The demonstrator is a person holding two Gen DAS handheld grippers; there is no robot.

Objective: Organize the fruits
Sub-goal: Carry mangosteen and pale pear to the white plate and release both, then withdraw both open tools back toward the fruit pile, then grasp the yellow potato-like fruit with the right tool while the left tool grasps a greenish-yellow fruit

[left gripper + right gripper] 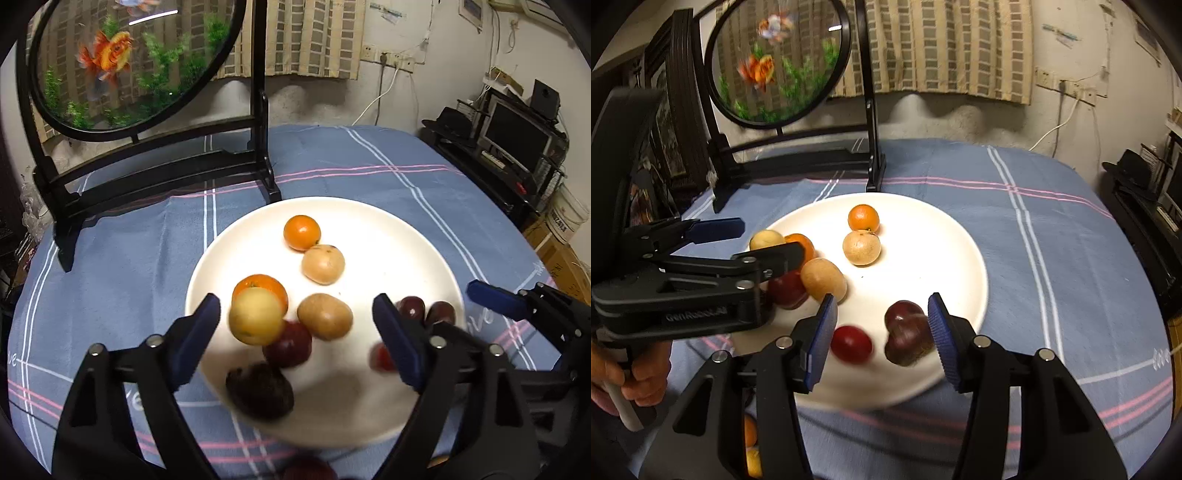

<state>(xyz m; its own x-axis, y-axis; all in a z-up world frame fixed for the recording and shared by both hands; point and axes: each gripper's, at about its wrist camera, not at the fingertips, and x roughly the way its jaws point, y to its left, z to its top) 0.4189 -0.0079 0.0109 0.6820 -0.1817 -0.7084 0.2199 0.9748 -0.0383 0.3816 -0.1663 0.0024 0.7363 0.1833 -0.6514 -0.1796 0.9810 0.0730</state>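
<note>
Looking along the left wrist view:
Left gripper (295, 336): fingers spread wide above the near half of the plate, nothing pressed between the pads.
Plate (399, 236): white, round, on a blue checked tablecloth (332, 162).
Fruit between the fingers: a blurred yellow fruit (256, 315) in front of an orange (267, 286), a tan fruit (325, 315), a dark red fruit (290, 343) and a very dark one (260, 389) at the near rim.
Fruit farther back: an orange fruit (301, 232) touching a pale tan one (323, 264).
Right gripper (517, 306): at the plate's right edge, only partly seen.
Backdrop: a round goldfish screen (129, 62) on a black stand.

Right wrist view:
Right gripper (882, 332): fingers apart, gripping nothing; a blurred dark plum (907, 334) lies on the plate (942, 236) just beside the right pad, a red fruit (851, 343) near the left pad.
Left gripper (757, 236): enters from the left over the plate's far-left fruit, fingers apart.
Hand (631, 373): grasps its handle at the lower left.
</note>
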